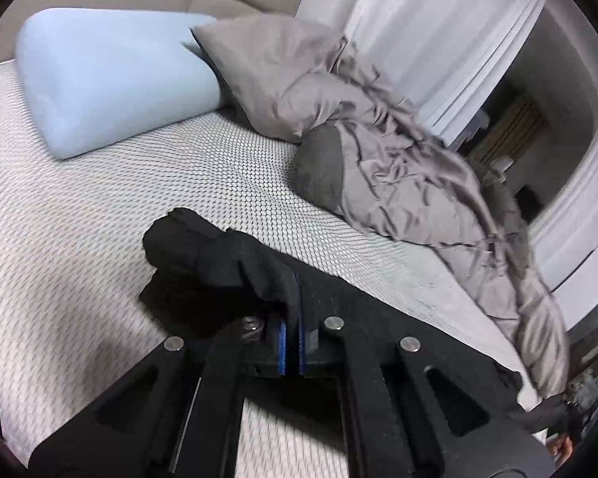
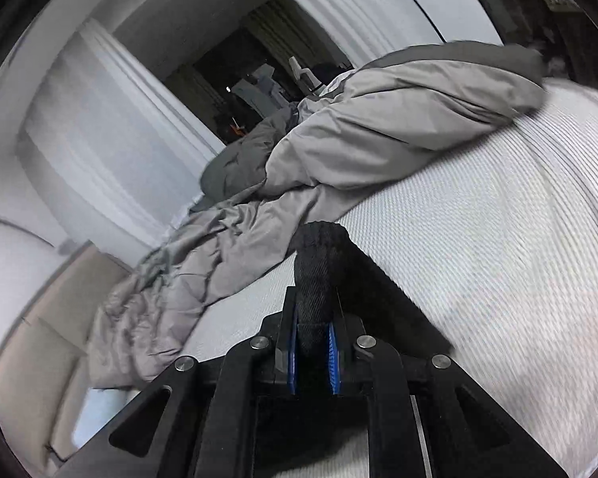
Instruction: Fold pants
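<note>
While your left claw (image 1: 293, 310) pinches the black fabric pants (image 1: 203, 255), your right claw (image 2: 314, 342) clamps their thick band above the white textured mattress (image 2: 478, 279).

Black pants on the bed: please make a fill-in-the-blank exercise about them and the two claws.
1. Both claws, left claw and right claw, are ___ on the black fabric pants.
2. The claw pads have the colour ___.
3. The light blue foam pillow lies on the white textured ___.

Missing words: shut; blue; mattress
</note>
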